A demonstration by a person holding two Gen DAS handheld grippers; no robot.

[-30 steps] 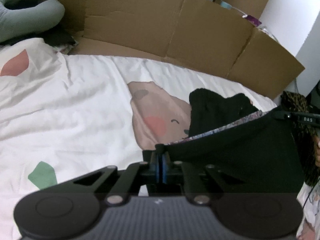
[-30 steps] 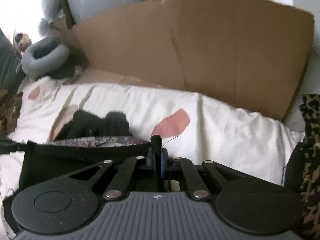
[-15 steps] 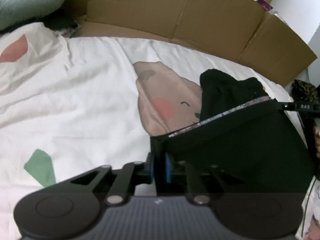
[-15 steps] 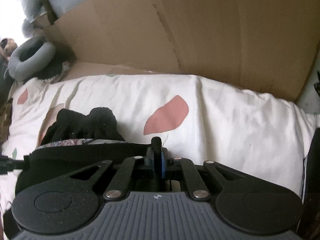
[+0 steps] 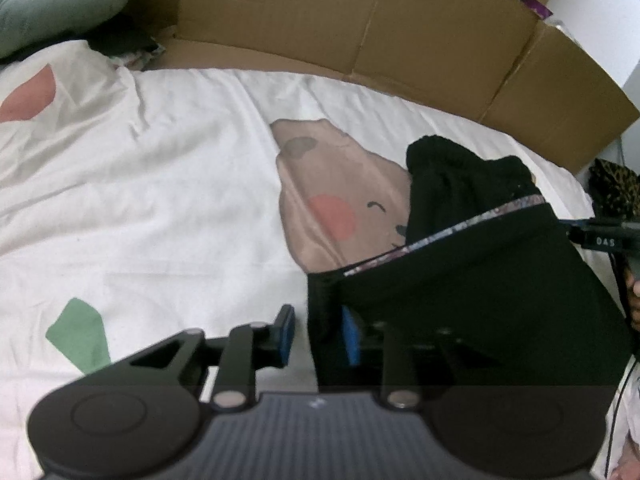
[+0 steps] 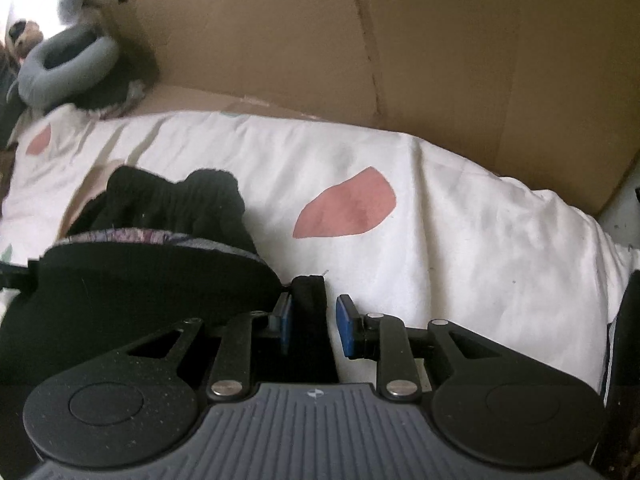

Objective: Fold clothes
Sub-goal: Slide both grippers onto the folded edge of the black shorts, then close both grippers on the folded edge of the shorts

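Observation:
A black garment (image 5: 480, 280) with a patterned inner waistband lies on the white printed bed sheet (image 5: 180, 200); its far end is bunched up. My left gripper (image 5: 318, 334) is open, and the garment's left corner stands loose between the blue pads (image 5: 286, 334). The same garment (image 6: 140, 280) fills the lower left of the right wrist view. My right gripper (image 6: 316, 324) is open too, with the right corner of the fabric resting between its fingers (image 6: 346, 326). The right gripper's side (image 5: 600, 236) shows at the garment's far edge in the left wrist view.
Cardboard walls (image 6: 360, 40) stand along the back of the bed. A grey neck pillow (image 6: 64, 64) lies at the far left corner. Leopard-print fabric (image 5: 616, 192) sits off the bed's right side. The sheet to the left (image 5: 120, 240) holds nothing.
Both grippers were shut on the garment's corners and have opened. They also lowered and moved forward, laying the garment's edge down on the bed.

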